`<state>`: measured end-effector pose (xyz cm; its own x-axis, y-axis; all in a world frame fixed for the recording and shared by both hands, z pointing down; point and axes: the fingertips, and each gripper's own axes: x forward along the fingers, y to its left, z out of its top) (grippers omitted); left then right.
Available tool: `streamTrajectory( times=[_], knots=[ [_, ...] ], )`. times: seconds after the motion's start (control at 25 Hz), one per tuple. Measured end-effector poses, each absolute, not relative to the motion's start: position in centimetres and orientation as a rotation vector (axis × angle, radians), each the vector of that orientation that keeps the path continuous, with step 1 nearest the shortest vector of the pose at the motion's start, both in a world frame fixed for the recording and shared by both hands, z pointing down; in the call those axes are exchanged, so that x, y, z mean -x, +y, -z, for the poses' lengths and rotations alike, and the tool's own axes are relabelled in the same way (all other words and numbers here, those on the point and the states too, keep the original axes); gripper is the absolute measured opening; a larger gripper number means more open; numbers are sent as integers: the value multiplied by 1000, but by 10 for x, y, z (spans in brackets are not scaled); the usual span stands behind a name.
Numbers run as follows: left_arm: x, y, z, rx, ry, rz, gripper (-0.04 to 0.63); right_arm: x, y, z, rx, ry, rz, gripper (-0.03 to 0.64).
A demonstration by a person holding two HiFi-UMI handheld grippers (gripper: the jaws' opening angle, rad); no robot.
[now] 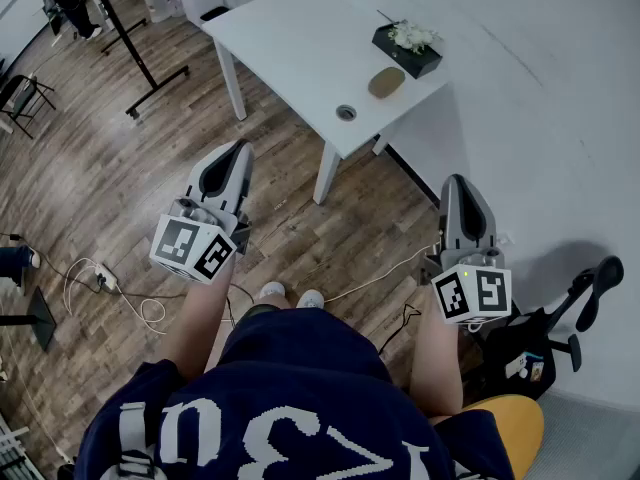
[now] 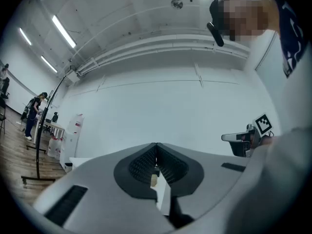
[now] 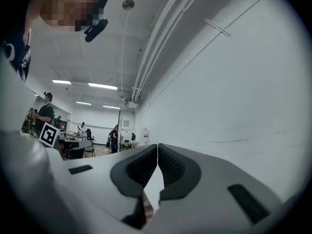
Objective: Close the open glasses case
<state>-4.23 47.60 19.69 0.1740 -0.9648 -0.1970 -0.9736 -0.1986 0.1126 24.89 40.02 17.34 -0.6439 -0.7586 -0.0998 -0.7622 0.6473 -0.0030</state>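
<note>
Left gripper (image 1: 238, 154): lower left of the head view. Its jaws are pressed together on nothing, and it is held out over the wooden floor (image 1: 120, 168). It looks carried idle, since it is far from the table.
Table (image 1: 290, 48): white, upper middle, well apart from both grippers.
Glasses case (image 1: 386, 82): the tan oval near the table's right end is probably it. It is too small to tell whether its lid stands open.
Flower box (image 1: 408, 50): dark, with white blooms, just beside the case, up and to its right.
Right gripper (image 1: 457, 184): right of centre, jaws likewise closed and empty, near the wall (image 1: 540, 118).
Stage: the approach is not yet made, so a walk to the table likely comes first.
</note>
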Motion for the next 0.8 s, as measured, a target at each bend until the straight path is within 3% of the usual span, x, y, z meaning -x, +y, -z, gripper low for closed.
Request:
streamTrajectory(
  times=[0.8],
  knots=[
    [49, 420, -196, 2389, 1966, -323, 14, -229, 346, -172, 1224, 2749, -41, 28]
  ],
)
